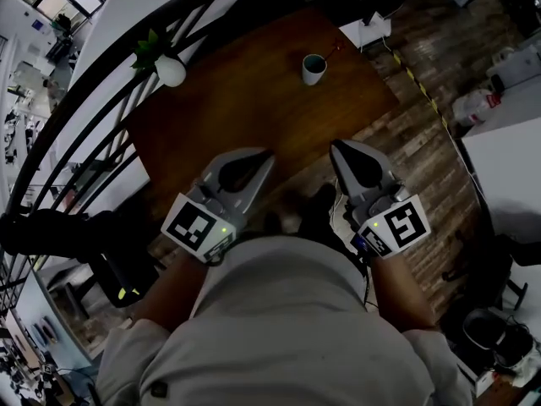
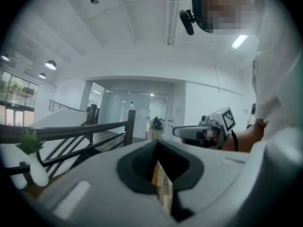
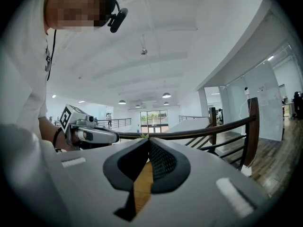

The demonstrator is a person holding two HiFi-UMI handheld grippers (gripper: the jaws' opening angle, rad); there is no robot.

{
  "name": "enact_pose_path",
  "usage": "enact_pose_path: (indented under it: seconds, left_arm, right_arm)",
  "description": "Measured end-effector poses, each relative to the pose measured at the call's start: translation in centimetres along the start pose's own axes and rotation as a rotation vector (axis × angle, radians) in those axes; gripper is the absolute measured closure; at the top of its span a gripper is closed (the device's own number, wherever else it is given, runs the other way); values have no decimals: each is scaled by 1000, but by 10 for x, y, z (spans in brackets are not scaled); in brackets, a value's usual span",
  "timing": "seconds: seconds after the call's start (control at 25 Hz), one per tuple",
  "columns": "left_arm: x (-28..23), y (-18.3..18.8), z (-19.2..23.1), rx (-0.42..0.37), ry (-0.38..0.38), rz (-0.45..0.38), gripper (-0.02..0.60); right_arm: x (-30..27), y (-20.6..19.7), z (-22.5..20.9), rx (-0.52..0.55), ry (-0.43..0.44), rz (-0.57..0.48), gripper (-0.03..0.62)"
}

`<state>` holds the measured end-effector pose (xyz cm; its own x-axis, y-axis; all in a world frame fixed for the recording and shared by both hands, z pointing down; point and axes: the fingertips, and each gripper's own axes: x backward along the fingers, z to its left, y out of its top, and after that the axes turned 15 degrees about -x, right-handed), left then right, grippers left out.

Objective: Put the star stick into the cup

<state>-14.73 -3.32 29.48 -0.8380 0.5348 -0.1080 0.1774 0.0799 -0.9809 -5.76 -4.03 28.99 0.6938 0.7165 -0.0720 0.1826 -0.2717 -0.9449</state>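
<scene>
Near the table (image 1: pixel 254 100), left hand-held gripper (image 1: pixel 270 153) and right hand-held gripper (image 1: pixel 336 145) — closed, empty.

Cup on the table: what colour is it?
The cup is white outside, teal inside; clearest in head view.

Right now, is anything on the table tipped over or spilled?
Nothing stands out. The cup stands upright on the table with no spill around it, and the vase with its plant stands upright at the table's corner.
</scene>
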Motion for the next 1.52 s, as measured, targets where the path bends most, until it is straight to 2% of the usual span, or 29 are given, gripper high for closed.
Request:
enact_pose_path:
  seconds: [0.2,0.36,0.8,1.24,1.52]
  left_arm:
    - [-1,9,-5,47,-34,-22,578]
    - [25,3,-9,60,-52,-36,578]
    - [35,9,-39,65,-4,-45,578]
    - [22,24,-142,42,25,-24,578]
    - [28,42,-230,18,38,-17,578]
  right_arm:
    - [15,8,1,-4,-50,7,588]
    - [17,-1,25,0,-78,23,588]
    - [46,-9,41,5,-46,63,588]
    - [158,-29,37,-2,-11,59,588]
    - [249,-41,56,6,11,56,588]
